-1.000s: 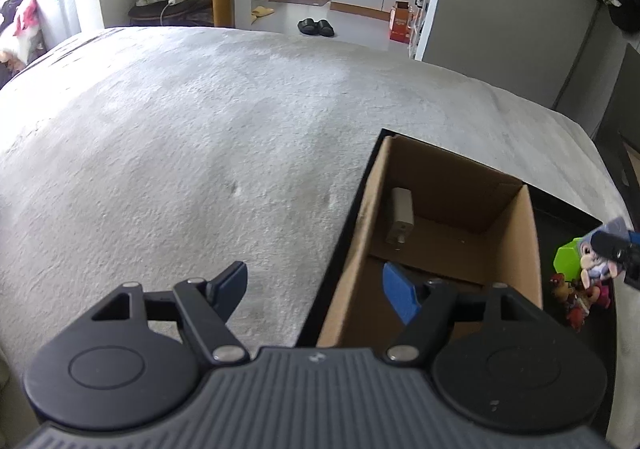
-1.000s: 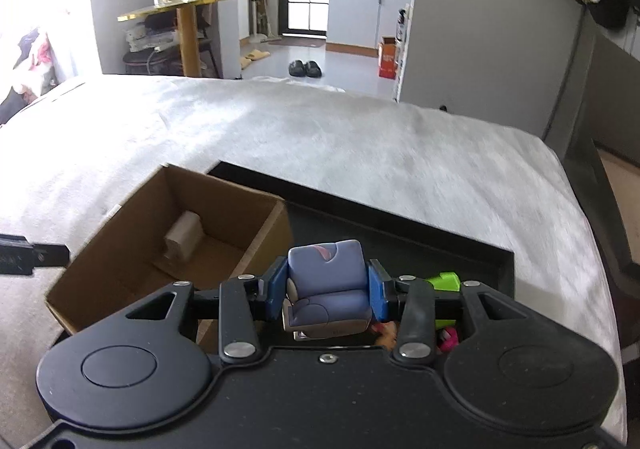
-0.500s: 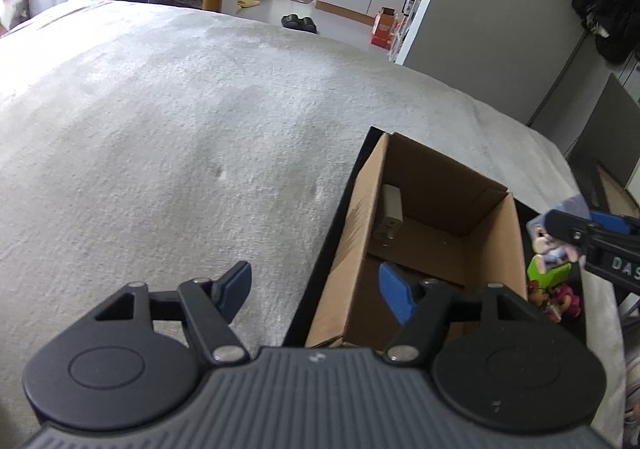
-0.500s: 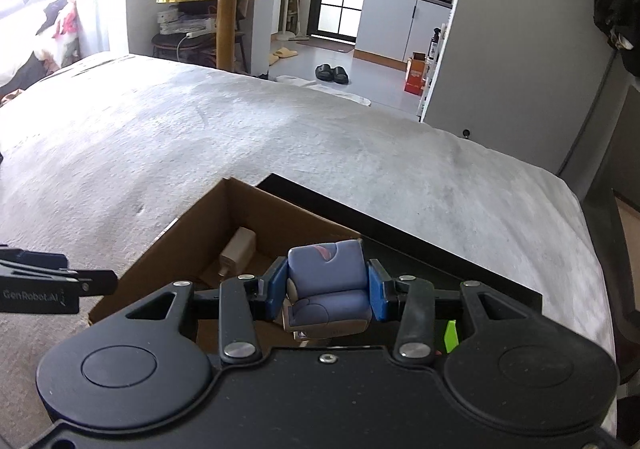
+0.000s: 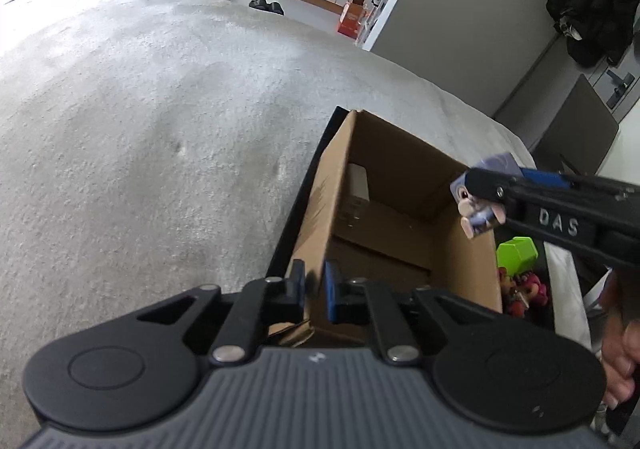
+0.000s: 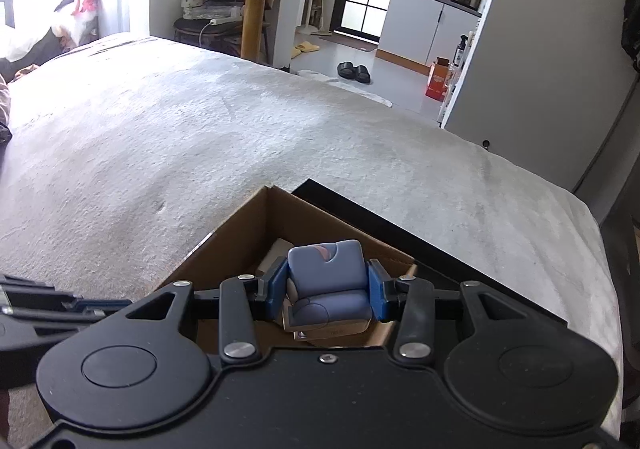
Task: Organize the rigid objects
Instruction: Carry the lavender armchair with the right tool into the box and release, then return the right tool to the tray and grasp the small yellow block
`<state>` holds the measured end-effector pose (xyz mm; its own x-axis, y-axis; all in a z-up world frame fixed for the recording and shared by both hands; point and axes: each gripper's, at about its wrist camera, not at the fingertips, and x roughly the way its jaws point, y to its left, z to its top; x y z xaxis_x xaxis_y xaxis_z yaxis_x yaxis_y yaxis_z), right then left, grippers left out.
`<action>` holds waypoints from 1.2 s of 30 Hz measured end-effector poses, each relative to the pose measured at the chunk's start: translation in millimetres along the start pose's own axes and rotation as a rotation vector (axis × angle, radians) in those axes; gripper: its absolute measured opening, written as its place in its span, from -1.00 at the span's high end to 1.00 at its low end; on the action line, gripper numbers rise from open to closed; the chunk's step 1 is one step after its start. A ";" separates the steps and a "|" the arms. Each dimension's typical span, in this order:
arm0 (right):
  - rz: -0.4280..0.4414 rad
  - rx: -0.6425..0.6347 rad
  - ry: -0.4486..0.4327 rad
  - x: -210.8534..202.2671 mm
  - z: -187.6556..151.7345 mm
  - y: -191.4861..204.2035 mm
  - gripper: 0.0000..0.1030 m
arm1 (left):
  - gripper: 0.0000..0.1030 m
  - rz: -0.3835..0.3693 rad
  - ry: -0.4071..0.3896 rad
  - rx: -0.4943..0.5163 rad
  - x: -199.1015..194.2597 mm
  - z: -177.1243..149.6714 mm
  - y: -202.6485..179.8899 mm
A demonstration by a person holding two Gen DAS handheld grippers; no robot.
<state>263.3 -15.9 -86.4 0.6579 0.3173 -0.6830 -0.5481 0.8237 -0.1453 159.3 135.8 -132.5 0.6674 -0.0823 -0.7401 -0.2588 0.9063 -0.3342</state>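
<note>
The right gripper [image 6: 328, 291] has its jaws clamped on a small blue-grey toy figure [image 6: 326, 285], held just above the right wall of the cardboard box [image 5: 400, 177]. The left gripper [image 5: 314, 289] has just been closing; its jaws now pinch the box's near left wall. Best to carry the toy inward over the box floor, clear of the white charger [image 5: 358, 185] inside, lower it, then release while the left steadies the box.

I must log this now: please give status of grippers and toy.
Left gripper shut on box wall. Right gripper shut on toy, over box. Nothing in the way.
</note>
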 end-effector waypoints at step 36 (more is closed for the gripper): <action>-0.052 0.020 0.012 -29.4 -36.9 -67.9 -0.23 | 0.75 0.088 -0.019 0.042 -0.8 4.1 -21.8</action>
<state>262.2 -98.5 -82.9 0.6789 0.2680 -0.6836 -0.5027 0.8483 -0.1666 167.3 117.8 -122.2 0.6565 0.0060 -0.7543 -0.2877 0.9264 -0.2431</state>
